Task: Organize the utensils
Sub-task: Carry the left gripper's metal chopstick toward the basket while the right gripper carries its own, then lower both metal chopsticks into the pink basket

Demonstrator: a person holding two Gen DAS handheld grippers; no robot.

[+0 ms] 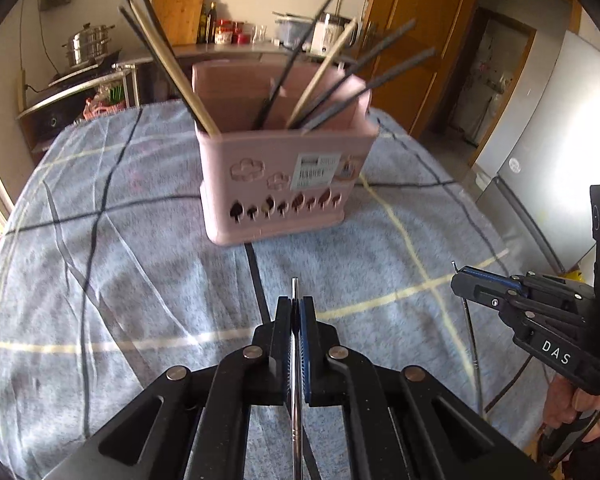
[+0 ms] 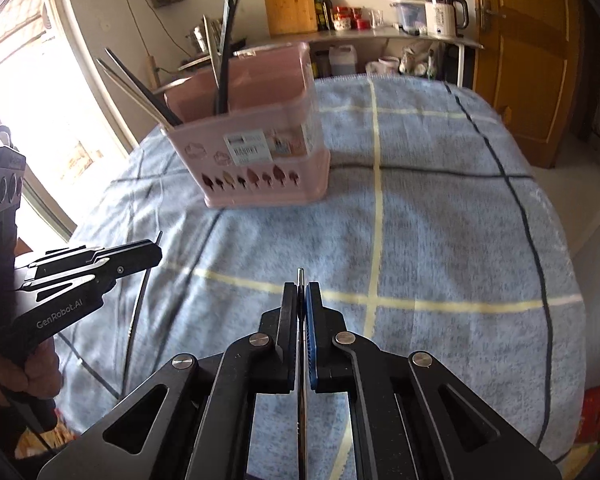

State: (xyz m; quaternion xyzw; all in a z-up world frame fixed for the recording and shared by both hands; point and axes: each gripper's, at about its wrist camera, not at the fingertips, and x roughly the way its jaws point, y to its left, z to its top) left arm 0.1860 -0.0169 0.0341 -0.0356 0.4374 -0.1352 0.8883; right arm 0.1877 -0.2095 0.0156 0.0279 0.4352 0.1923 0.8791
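Observation:
A pink utensil holder [image 1: 284, 176] [image 2: 260, 160] stands upright on the blue checked cloth [image 1: 140, 280], with several dark and pale chopsticks [image 1: 168, 60] leaning out of it. My left gripper [image 1: 296, 300] hangs above the cloth in front of the holder, shut on a thin metal chopstick [image 1: 295, 286] whose tip pokes past the pads. My right gripper [image 2: 301, 286] is shut on a second metal chopstick [image 2: 300, 276] in the same way. In the left wrist view the right gripper [image 1: 460, 276] is at the right with its chopstick [image 1: 471, 340] hanging below it.
Behind the table a counter [image 2: 380, 36] carries a wooden cutting board [image 2: 288, 2], bottles, jars and a white kettle [image 2: 444, 14]. A steel pot [image 1: 86, 44] sits at the far left. A grey fridge [image 1: 540, 168] and a wooden door [image 2: 520, 60] stand to the right.

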